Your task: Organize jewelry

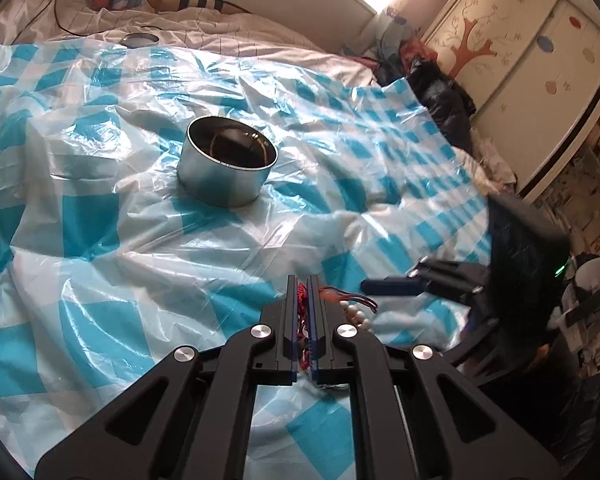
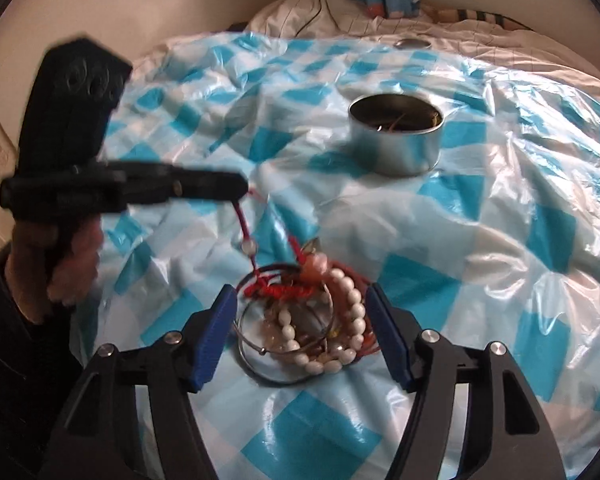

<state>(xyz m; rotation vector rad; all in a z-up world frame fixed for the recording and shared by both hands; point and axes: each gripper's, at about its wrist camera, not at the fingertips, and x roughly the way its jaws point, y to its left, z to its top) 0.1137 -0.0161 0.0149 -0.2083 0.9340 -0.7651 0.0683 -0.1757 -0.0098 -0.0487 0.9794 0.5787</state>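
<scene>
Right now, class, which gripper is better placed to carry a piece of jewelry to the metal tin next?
Left. The left gripper is already shut on the red cord bracelet, while the right gripper is open around the jewelry pile, holding nothing.

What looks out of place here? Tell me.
The jewelry pile is tangled: the red cord bracelet pinched in the left tongs trails back into the heap, where white beads and a metal bangle interlock. The right tongs straddle it, open.
</scene>
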